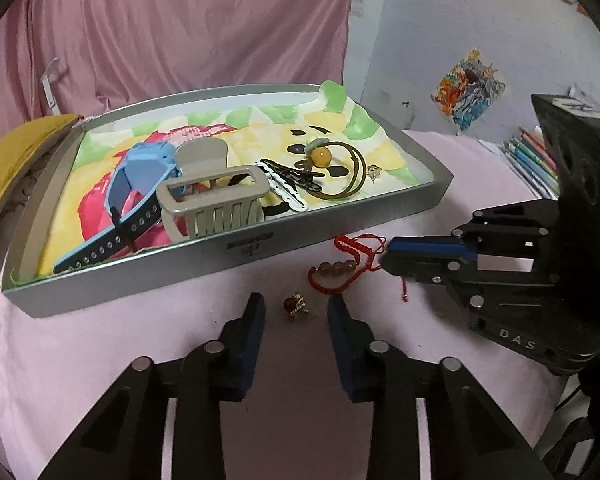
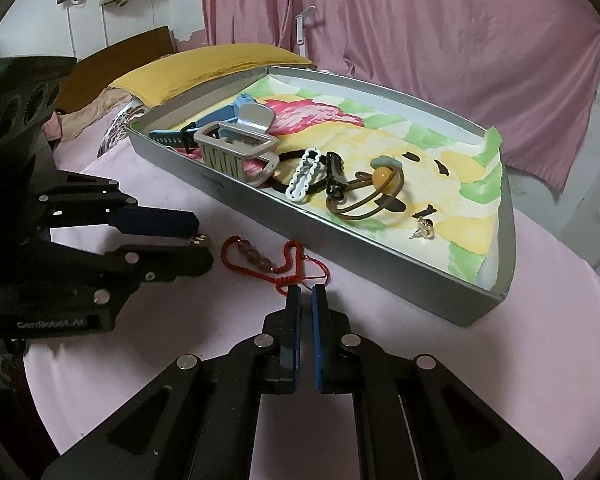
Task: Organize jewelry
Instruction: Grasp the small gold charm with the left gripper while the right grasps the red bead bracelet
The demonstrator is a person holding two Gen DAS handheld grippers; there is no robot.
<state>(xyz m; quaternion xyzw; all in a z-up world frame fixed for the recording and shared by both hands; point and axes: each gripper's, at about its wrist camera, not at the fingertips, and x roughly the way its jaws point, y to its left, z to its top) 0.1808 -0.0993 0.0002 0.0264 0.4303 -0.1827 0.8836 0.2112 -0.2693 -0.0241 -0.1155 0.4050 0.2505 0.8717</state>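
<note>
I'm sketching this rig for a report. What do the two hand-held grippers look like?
Both are matte black, angular linkage frames joined by round silver pins. The left hand-held gripper has flat fingers with dark blue pads; its body bears pale lettering that is hard to read. The right hand-held gripper has brighter blue pads, and its body reads "DAS". No cables or sleeves are clearly visible.

Right gripper [image 2: 305, 294] is sitting at 6 o'clock, jaws nearly closed on the red bracelet's [image 2: 260, 260] cord. Left gripper [image 2: 202, 240] is poking in from 9 o'clock, parted around a small gold earring [image 2: 200, 241]. Grey tray [image 2: 340, 240] is lying at 1 o'clock.
</note>
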